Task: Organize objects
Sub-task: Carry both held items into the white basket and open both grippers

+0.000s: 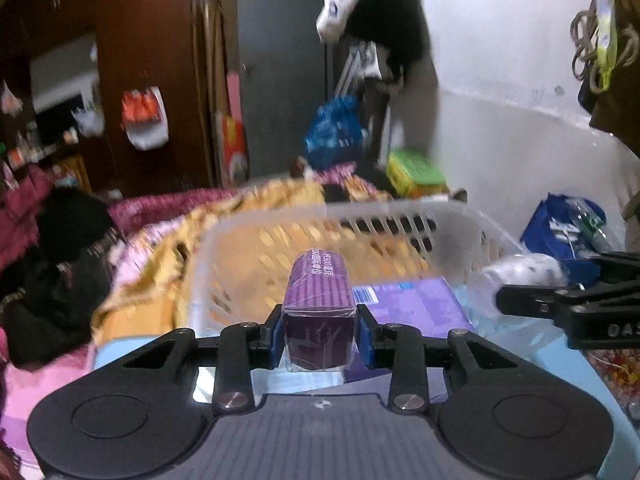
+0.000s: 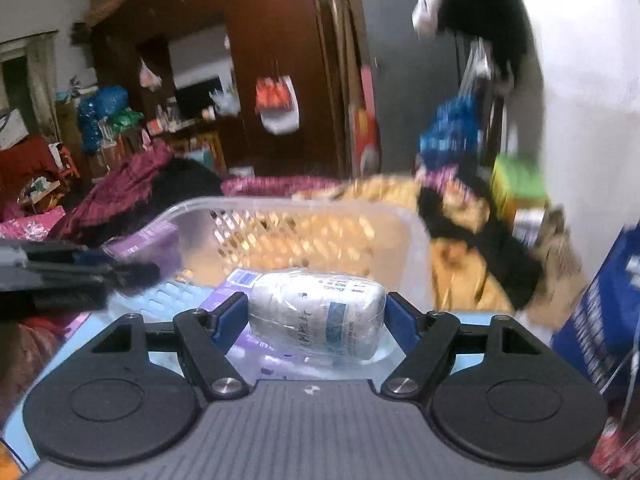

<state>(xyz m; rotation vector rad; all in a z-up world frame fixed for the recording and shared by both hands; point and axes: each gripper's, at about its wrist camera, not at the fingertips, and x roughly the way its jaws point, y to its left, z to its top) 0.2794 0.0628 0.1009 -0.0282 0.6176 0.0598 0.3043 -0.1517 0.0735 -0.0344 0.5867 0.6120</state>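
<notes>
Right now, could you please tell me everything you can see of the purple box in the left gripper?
The purple box is a small, tall carton, striped in lighter and darker purple, sealed in shiny clear film, with white print along its top. It stands nearly upright, clamped at its lower sides between the blue pads of the left gripper, which alone touches it. It is held in front of the white basket.

Two purple boxes, one basket, one bottle
</notes>
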